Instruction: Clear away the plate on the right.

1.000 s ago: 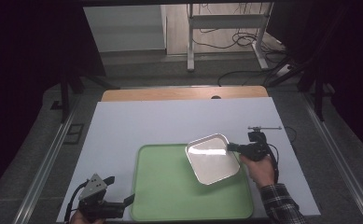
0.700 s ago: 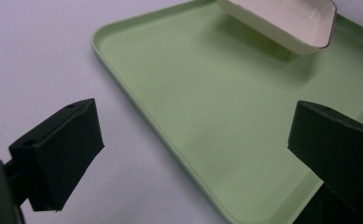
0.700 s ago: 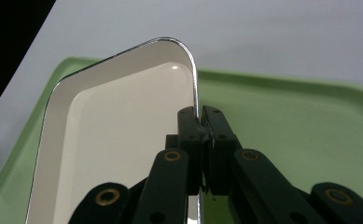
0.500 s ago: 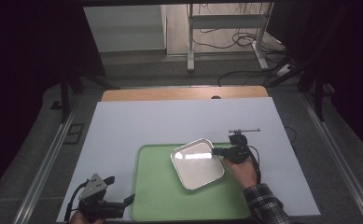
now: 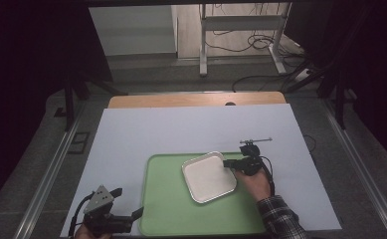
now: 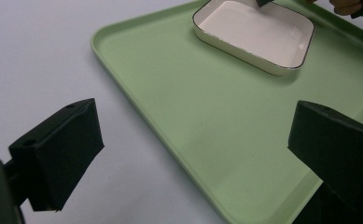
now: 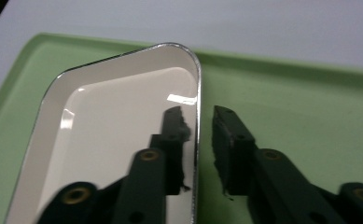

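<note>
A white enamel dish with a dark rim lies flat on the green tray. My right gripper is at the dish's right edge. In the right gripper view its jaws straddle the rim of the dish: one pad is inside and the other outside over the tray. They have just been opening, and a gap shows beside the rim. My left gripper stands open at the tray's near left corner. Between its wide jaws is only the tray, with the dish farther off.
The tray rests on a white sheet that covers the table, with a wooden strip along the far edge. Metal rails run down both sides. A frame with cables stands on the floor behind.
The right gripper carried the dish left and down. The dish was tilted and now lies flat on the tray. The right jaws have parted from the rim. The left gripper has not moved.
</note>
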`<state>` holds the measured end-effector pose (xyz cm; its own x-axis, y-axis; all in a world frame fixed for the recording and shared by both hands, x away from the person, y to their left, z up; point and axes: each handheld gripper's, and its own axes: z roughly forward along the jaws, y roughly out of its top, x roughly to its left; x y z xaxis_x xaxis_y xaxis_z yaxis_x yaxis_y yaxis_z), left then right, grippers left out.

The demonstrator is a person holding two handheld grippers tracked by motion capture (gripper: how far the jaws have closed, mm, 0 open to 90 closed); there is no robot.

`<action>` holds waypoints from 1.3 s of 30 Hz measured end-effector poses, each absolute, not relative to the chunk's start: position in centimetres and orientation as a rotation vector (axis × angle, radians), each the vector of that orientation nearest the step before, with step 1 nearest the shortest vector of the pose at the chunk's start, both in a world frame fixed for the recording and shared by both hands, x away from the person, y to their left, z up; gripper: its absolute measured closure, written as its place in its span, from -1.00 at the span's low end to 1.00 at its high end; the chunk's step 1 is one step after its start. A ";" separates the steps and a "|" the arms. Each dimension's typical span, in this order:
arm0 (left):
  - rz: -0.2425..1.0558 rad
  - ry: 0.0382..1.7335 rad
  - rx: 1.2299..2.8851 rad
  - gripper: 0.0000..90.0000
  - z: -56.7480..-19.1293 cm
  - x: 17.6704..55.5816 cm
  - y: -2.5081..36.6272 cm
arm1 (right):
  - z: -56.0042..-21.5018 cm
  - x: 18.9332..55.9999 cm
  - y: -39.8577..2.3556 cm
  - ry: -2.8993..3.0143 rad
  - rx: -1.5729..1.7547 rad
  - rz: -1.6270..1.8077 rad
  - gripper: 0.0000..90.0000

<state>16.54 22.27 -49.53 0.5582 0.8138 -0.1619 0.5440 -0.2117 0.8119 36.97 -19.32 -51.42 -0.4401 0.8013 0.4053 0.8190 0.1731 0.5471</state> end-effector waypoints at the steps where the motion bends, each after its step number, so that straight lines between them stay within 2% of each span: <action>1: 0.377 1.103 1.893 -0.93 -49.5 16.5 22.3 | -51.0 36.9 -19.4 -2.449 -1.626 -1.151 0.45; 2: 0.377 1.102 1.893 -0.93 -49.5 16.5 22.3 | -51.0 36.9 -19.4 -2.449 -1.626 -1.151 0.45; 9: 0.376 1.101 1.891 -0.93 -49.5 16.5 22.3 | -49.3 35.9 -19.3 -2.605 -1.499 -1.222 0.13; 16: 0.374 1.100 1.889 -0.94 -49.5 16.5 22.3 | -48.0 34.3 -19.2 -2.705 -1.385 -1.274 0.03; 29: 0.369 1.101 1.882 -0.94 -49.5 16.5 22.4 | -46.5 31.6 -19.5 -2.815 -1.224 -1.313 -0.03; 39: 0.369 1.101 1.881 -0.94 -49.5 16.5 22.4 | -46.5 29.5 -19.2 -2.863 -1.116 -1.295 0.07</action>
